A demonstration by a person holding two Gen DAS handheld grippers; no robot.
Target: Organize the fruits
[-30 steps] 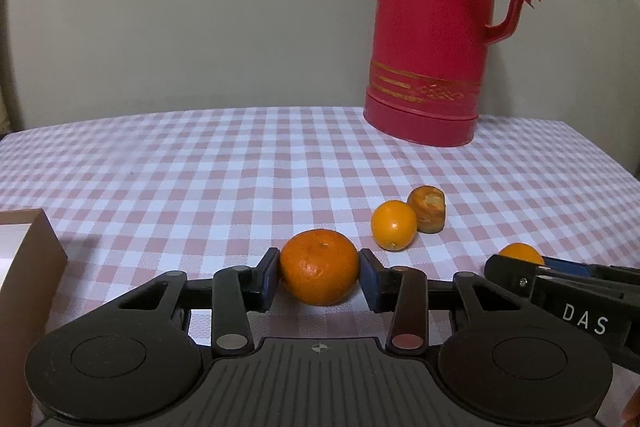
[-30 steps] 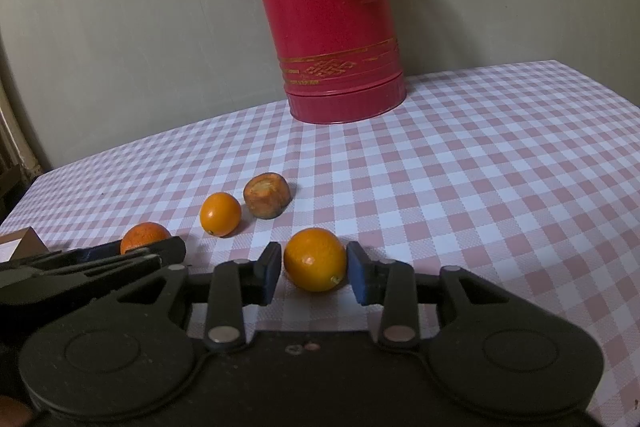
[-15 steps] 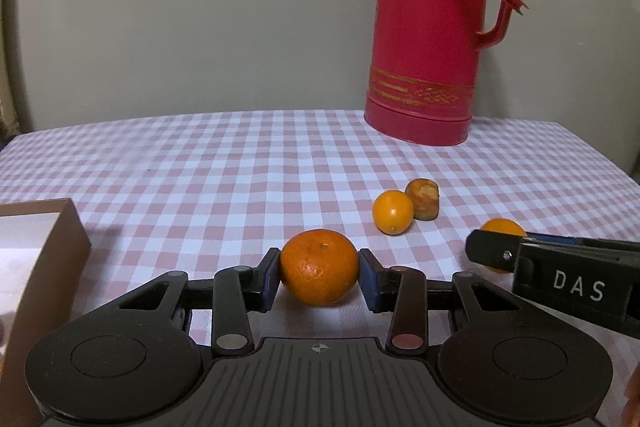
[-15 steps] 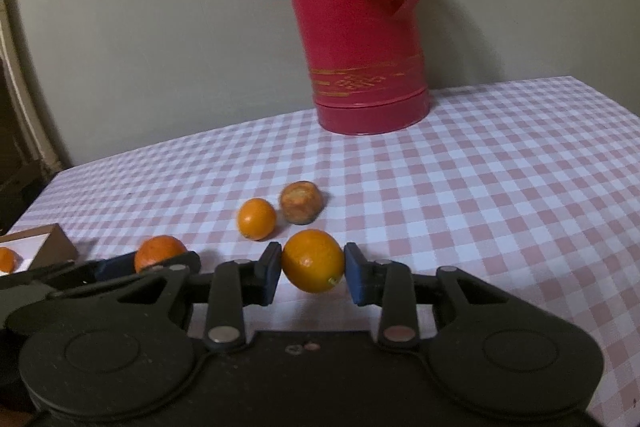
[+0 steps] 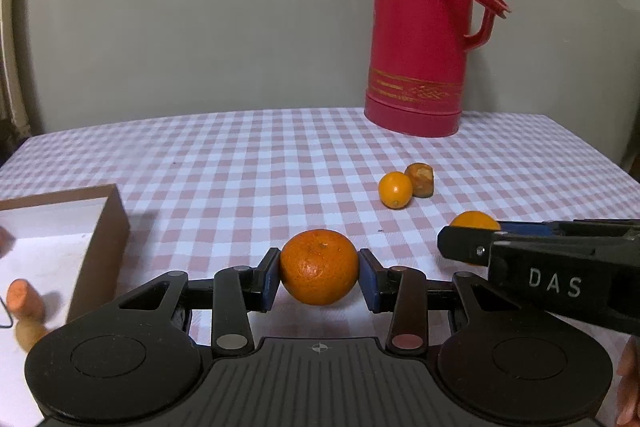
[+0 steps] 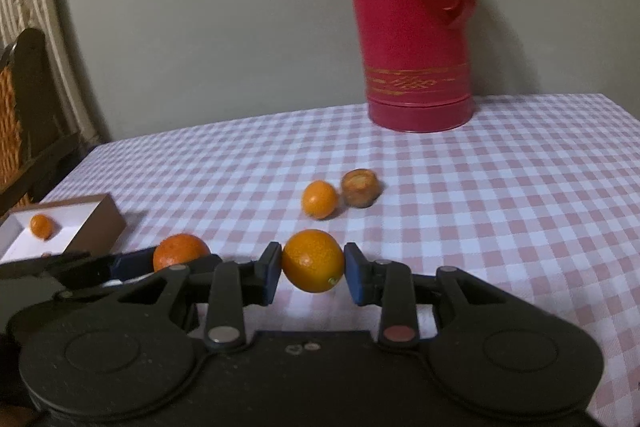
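Two fruits are in hand: the left gripper (image 5: 319,277) has its fingers clamped on a mandarin (image 5: 319,268), the right gripper (image 6: 311,271) on an orange (image 6: 313,261), both raised above the checked worktop (image 5: 240,163). The step looks like carrying to the box (image 6: 98,223) at the left; next, each must reach over its rim and let go. One small orange (image 6: 319,199) and one brown fruit (image 6: 360,187) lie loose, touching; one fruit (image 6: 41,225) sits boxed.
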